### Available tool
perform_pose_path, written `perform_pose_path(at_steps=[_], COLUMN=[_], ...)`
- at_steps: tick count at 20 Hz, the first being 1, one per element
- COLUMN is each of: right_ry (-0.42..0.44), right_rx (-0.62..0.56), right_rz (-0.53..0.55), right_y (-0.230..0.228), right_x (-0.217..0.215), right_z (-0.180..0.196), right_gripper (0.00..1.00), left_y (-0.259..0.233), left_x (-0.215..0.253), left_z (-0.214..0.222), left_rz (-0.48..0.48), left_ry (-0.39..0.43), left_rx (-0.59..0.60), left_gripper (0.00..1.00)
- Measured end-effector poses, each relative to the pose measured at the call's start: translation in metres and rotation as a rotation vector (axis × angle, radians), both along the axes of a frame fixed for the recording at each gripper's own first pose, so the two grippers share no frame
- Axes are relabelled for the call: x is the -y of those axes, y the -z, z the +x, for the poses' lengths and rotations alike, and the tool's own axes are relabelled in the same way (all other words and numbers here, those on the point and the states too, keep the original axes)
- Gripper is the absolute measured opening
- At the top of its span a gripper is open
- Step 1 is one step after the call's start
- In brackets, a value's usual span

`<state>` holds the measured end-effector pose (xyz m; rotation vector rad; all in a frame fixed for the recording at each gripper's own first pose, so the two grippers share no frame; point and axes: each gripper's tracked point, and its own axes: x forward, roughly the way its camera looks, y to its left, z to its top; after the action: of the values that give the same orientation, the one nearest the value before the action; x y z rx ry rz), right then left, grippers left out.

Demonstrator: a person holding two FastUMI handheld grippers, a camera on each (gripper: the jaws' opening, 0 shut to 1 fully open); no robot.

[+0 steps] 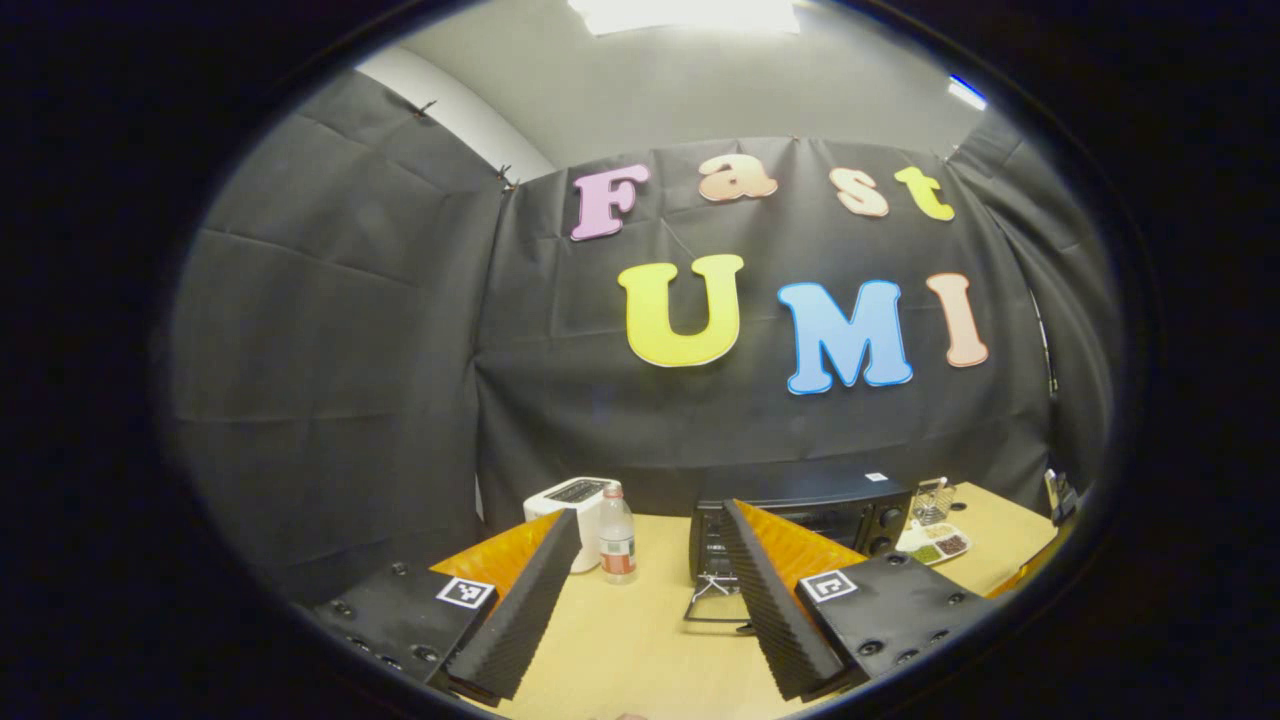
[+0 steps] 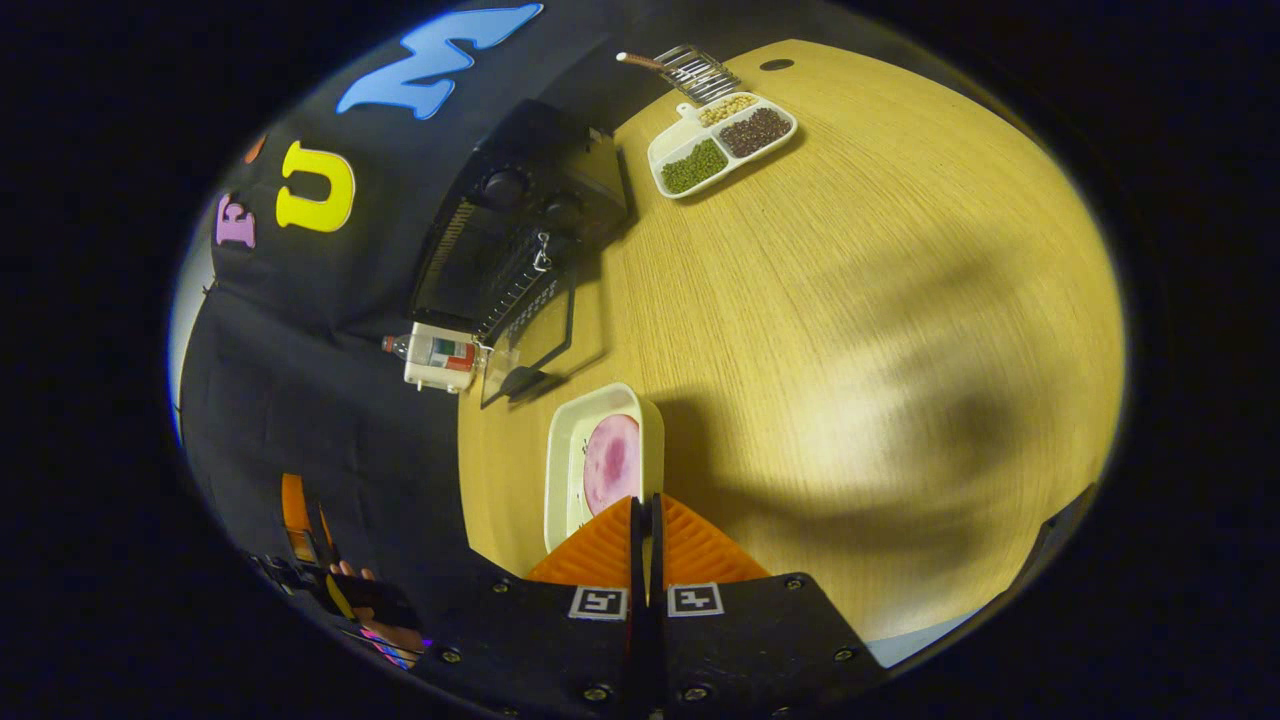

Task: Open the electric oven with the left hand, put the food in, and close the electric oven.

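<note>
While its door hangs open, the black oven [image 2: 520,220] sits unlit.

The bench [image 2: 850,300] looks like pale wood with fine straight grain, matt. The oven [image 2: 530,200] has a dark, dull metal shell. The tray [image 2: 560,470] is smooth, glossy white. The bottle [image 1: 617,540] is clear plastic. The wall [image 1: 350,350] is matt, creased cloth.

**No legible text on the objects**

The bottle [image 1: 617,541] by the toaster [image 1: 572,503] wears a label, too small to read. A small white sticker sits on top of the electric oven [image 1: 810,510], illegible. Square black-and-white coded markers sit on the left tongs [image 1: 640,560] and right tongs [image 2: 645,510].
</note>
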<state>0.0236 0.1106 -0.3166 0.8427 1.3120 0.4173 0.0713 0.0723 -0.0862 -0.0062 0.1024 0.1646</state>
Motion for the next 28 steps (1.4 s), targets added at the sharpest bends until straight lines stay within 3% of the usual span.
perform_pose_path(at_steps=[5, 6, 10, 21, 28], right_ry=[0.123, 0.144, 0.204, 0.53, 0.741], right_rx=[0.036, 0.05, 0.08, 0.044, 0.065], right_rz=[0.059, 0.053, 0.049, 0.114, 0.139], right_y=[-0.022, -0.024, -0.034, -0.031, -0.024], right_x=[-0.02, -0.025, -0.053, -0.126, -0.158], right_z=[0.033, 0.042, 0.065, 0.13, 0.172], right_gripper=[0.01, 0.01, 0.01, 0.0, 0.01], left_y=[0.002, 0.003, 0.008, 0.02, 0.025], left_x=[-0.011, -0.013, -0.026, -0.093, -0.133], left_z=[0.004, 0.006, 0.016, 0.062, 0.085], left_rz=[-0.002, 0.0, 0.007, -0.009, 0.002], left_ry=[-0.007, -0.009, -0.008, -0.018, 0.005], left_rx=[-0.005, -0.004, -0.005, -0.003, 0.005], left_gripper=[1.0, 0.95, 1.0, 1.0, 0.94])
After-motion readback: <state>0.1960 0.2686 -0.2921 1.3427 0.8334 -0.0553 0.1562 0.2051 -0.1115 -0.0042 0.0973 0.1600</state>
